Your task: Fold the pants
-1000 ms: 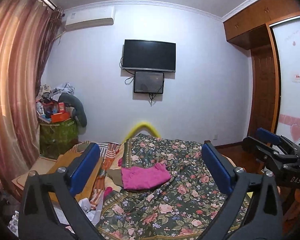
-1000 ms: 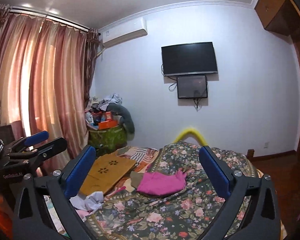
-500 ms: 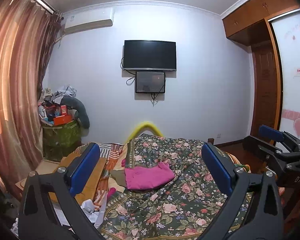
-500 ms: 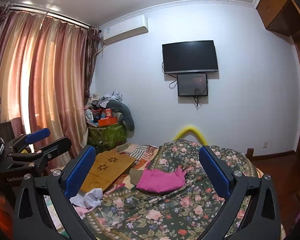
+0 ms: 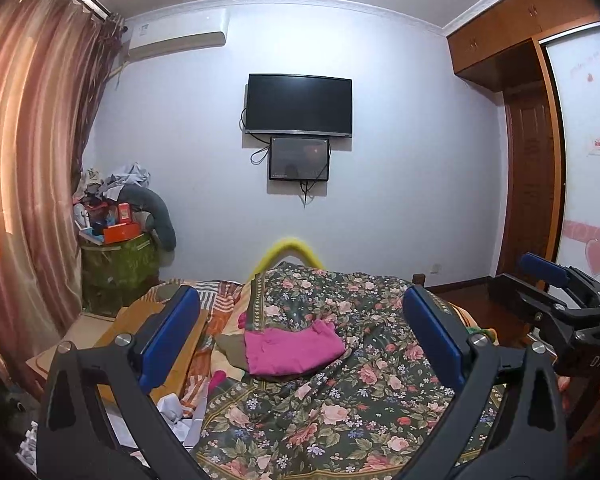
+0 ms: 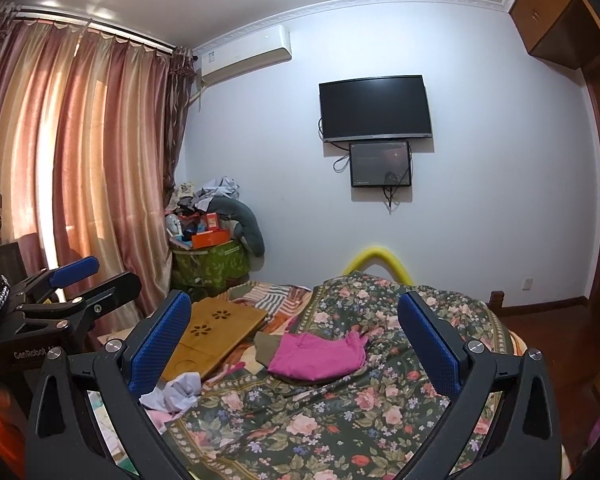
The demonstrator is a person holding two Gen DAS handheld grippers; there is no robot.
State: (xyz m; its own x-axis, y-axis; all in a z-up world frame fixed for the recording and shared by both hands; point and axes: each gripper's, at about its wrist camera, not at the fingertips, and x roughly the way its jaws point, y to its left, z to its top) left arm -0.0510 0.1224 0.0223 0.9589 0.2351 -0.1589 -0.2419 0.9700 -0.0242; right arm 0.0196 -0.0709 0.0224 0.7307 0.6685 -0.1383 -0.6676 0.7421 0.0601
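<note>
A folded pink pair of pants (image 5: 292,347) lies on the floral bedspread (image 5: 340,408), partly over an olive-brown cloth (image 5: 231,347). It also shows in the right wrist view (image 6: 316,356). My left gripper (image 5: 300,320) is open and empty, held above the bed, short of the pants. My right gripper (image 6: 294,326) is open and empty, also above the bed. Each gripper shows at the edge of the other's view: the right one (image 5: 560,288), the left one (image 6: 76,284).
A wooden lap tray (image 6: 216,332) lies left of the pants, with crumpled white cloth (image 6: 176,392) near it. A green bin piled with clutter (image 6: 208,256) stands by the curtain (image 6: 80,184). A TV (image 5: 299,105) hangs on the far wall. A wardrobe (image 5: 532,184) stands right.
Both grippers have risen and tilted a little, so the bed and pants sit slightly lower in view. Jaws stay open and nothing was taken hold of.
</note>
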